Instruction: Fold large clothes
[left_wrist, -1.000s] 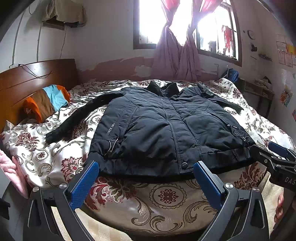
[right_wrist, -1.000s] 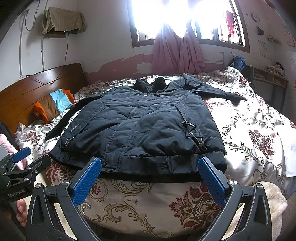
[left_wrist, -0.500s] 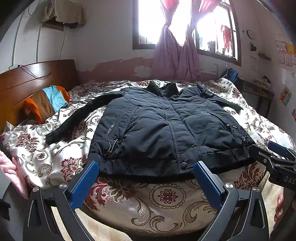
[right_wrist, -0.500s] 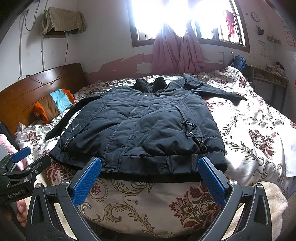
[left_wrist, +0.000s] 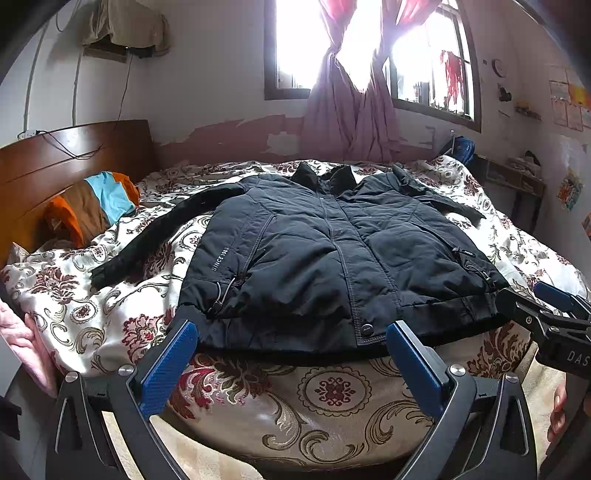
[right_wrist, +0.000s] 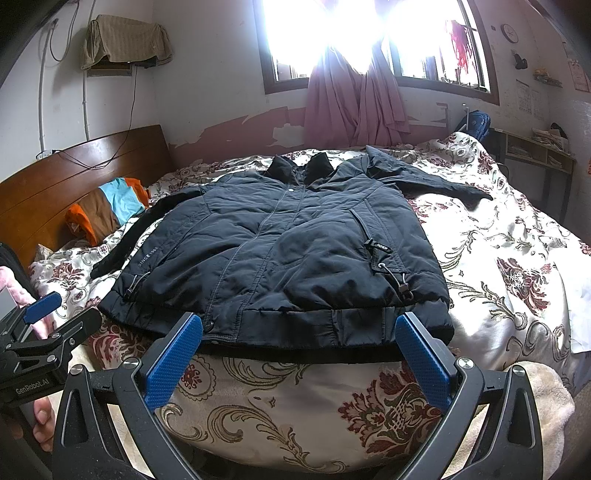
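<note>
Black padded jacket (left_wrist: 332, 258) spread flat, front up, on the floral bedspread (left_wrist: 122, 306), both hand-held grippers at its hem.

At far left, an orange, brown and blue garment (left_wrist: 92, 210) lies against the wooden headboard (left_wrist: 55, 162). The jacket's left-side sleeve (left_wrist: 155, 236) stretches toward it. The left hand-held gripper (left_wrist: 291, 350) hovers just before the hem, jaws wide and empty. The right hand-held gripper (right_wrist: 299, 343) sits beside it, also spread wide, gripping nothing. Pink curtains (right_wrist: 351, 107) hang behind.
</note>
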